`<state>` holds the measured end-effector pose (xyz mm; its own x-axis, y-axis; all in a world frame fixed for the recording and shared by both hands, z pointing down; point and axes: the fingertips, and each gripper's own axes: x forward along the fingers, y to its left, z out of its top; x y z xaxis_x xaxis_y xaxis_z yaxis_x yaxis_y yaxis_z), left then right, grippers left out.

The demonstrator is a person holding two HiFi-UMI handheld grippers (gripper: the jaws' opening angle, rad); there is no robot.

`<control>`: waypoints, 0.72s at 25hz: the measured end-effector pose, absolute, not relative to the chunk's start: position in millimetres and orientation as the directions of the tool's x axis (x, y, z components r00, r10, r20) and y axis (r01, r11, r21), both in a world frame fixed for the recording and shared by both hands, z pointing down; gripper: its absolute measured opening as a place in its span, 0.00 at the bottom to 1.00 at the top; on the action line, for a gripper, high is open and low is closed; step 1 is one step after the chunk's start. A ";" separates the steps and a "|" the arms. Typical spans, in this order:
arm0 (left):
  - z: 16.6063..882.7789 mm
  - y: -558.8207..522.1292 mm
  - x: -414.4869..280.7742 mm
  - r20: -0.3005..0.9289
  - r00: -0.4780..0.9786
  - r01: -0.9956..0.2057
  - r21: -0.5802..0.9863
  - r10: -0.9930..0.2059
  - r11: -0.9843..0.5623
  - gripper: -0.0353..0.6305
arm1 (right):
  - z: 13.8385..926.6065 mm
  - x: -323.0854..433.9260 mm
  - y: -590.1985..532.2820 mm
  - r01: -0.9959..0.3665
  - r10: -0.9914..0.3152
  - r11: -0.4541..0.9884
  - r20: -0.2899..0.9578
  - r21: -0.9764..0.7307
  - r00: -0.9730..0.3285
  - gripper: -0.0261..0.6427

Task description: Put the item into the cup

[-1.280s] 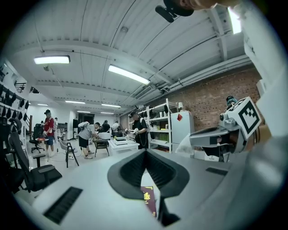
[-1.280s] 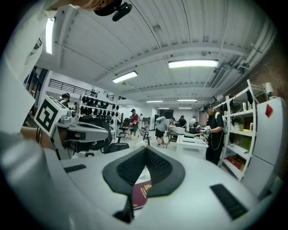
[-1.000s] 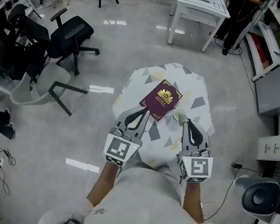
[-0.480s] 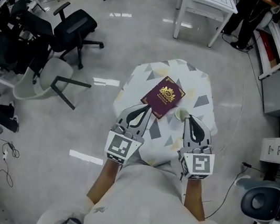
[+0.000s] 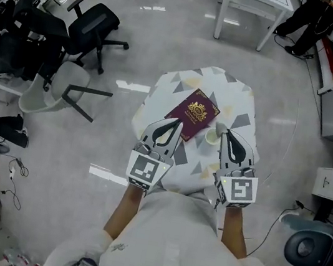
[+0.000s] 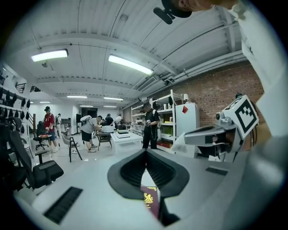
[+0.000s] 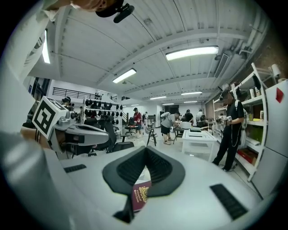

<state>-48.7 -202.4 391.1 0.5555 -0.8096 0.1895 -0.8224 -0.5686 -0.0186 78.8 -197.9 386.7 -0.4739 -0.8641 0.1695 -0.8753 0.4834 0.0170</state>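
From the head view, a maroon booklet [image 5: 193,113] lies at the middle of the patterned surface [image 5: 236,96], with a small white cup [image 5: 212,137] just off its near-right side; the left tongs [image 5: 175,123] reach in over the near-left edge and the right tongs [image 5: 225,133] over the near-right edge, beside the cup. In the left gripper view, the tongs [image 6: 145,152] are pressed together on nothing, the booklet [image 6: 150,200] showing below them. The right gripper view shows its tongs [image 7: 146,148] likewise closed and empty above the booklet [image 7: 140,194].

White, grey-triangled table top [image 5: 224,88]: maroon gold-crested booklet [image 5: 192,114] just ahead of the left gripper [image 5: 170,123], small white cup [image 5: 212,137] beside the right gripper [image 5: 225,134].
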 end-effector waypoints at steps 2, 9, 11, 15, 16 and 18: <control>395.8 -205.4 -43.9 0.199 0.549 -0.826 -0.018 -0.812 -0.563 0.07 | 393.9 83.1 -204.5 -0.869 -0.856 0.494 0.180 0.012 -0.484 0.05; 415.8 -213.0 -29.8 0.240 0.536 -0.834 -0.001 -0.810 -0.552 0.07 | 418.1 95.0 -219.6 -0.858 -0.835 0.514 0.221 -0.014 -0.504 0.05; 422.1 -214.4 -26.0 0.250 0.537 -0.833 0.002 -0.806 -0.554 0.07 | 426.6 97.3 -221.1 -0.856 -0.830 0.516 0.237 -0.020 -0.505 0.05; 440.1 -214.9 -20.0 0.279 0.541 -0.830 0.023 -0.793 -0.558 0.07 | 445.4 100.8 -220.0 -0.858 -0.820 0.512 0.273 -0.039 -0.502 0.05; 444.8 -215.1 -18.3 0.287 0.543 -0.829 0.031 -0.789 -0.559 0.07 | 450.0 101.9 -219.6 -0.859 -0.818 0.510 0.282 -0.044 -0.500 0.05; 453.1 -216.0 -14.4 0.300 0.547 -0.826 0.043 -0.781 -0.562 0.07 | 458.8 104.3 -219.4 -0.861 -0.814 0.505 0.302 -0.051 -0.496 0.05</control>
<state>-14.4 -216.0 453.1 0.5471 -0.7814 0.3002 -0.8261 -0.5619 0.0429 104.3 -219.4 458.8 -0.4958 -0.8142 0.3020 -0.8614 0.5054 -0.0514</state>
